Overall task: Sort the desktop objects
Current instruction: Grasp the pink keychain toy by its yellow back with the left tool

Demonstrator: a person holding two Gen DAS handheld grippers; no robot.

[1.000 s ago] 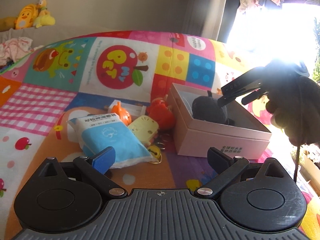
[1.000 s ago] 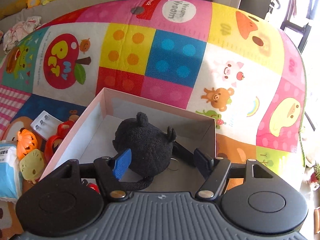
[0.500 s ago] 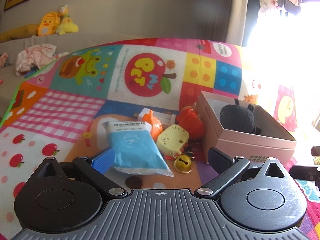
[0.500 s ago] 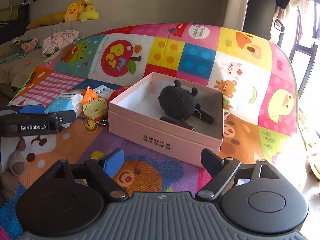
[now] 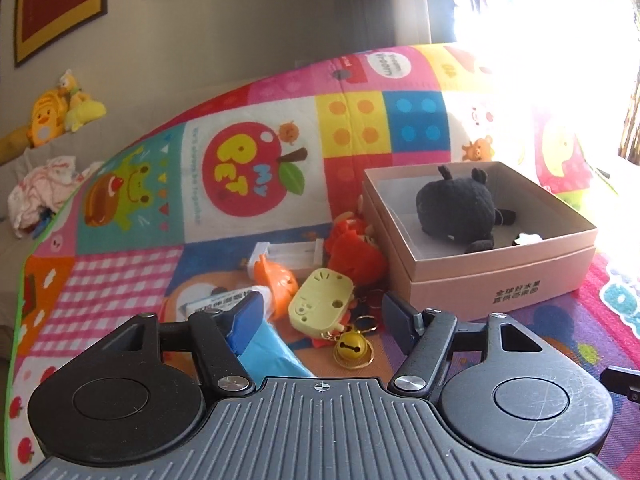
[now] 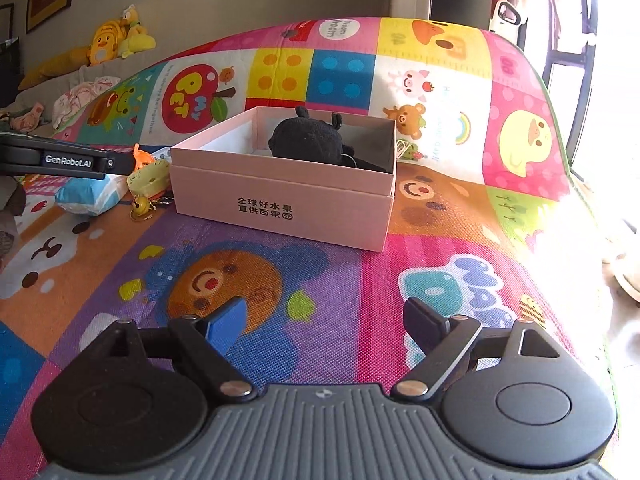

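My left gripper is closing around the yellow keychain toy, pads not touching; right gripper opening, empty, near the pink box.

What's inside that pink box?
A black plush toy lies in the pink box, with a small white thing beside it. The floor under the plush is hidden.

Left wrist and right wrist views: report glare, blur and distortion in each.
Left wrist view: window glare whites out the upper right beyond the pink box; blue packet smeared by motion; fisheye bows the mat. Right wrist view: milder glare along the right edge, otherwise sharp; same bowing.
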